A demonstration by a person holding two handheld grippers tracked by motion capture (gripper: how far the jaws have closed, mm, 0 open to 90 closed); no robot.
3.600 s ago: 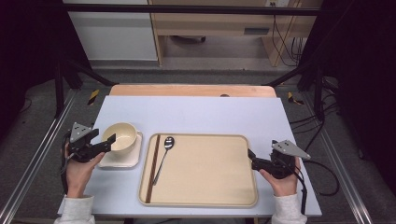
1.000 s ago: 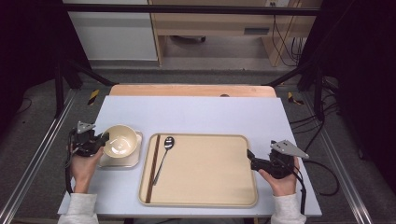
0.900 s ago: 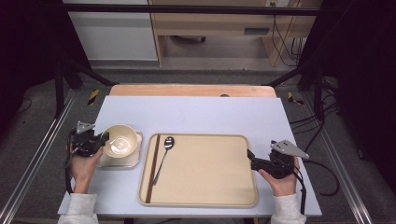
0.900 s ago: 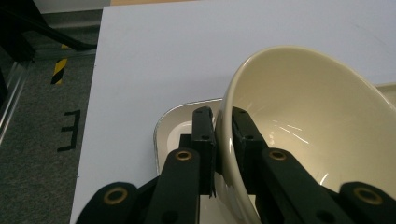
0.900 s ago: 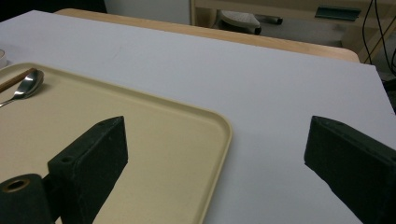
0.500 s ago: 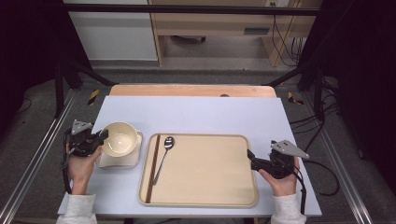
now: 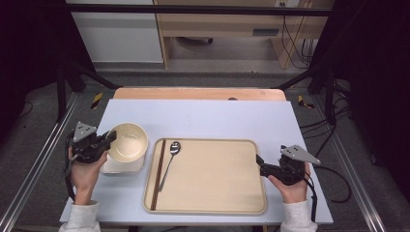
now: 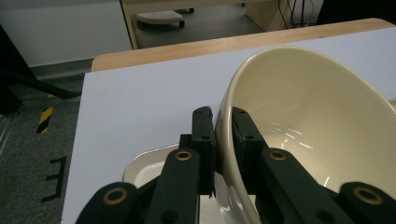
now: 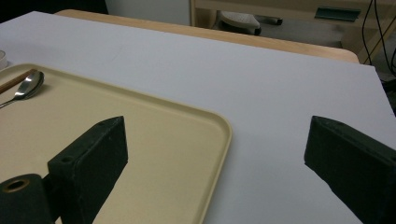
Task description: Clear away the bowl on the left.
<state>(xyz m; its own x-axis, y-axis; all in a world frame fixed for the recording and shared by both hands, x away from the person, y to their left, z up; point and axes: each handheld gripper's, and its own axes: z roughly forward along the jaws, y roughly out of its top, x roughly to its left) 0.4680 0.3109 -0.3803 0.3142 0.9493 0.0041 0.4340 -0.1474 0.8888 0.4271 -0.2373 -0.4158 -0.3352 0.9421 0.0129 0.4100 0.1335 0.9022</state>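
Observation:
A cream bowl hangs tilted just above a white square plate at the table's left. My left gripper is shut on the bowl's near-left rim. In the left gripper view the two black jaws pinch the rim of the bowl, one inside and one outside, at the left gripper, with the plate below. My right gripper rests at the right edge of a beige tray. In its own view the right gripper stands wide open with nothing between the jaws.
On the tray's left side lie a metal spoon and dark chopsticks; the spoon also shows in the right gripper view. The white table top ends at a wooden strip at the back. Metal frame rails run along both sides.
My left gripper has lifted the bowl off the white plate and tipped it. The right hand has stayed where it was.

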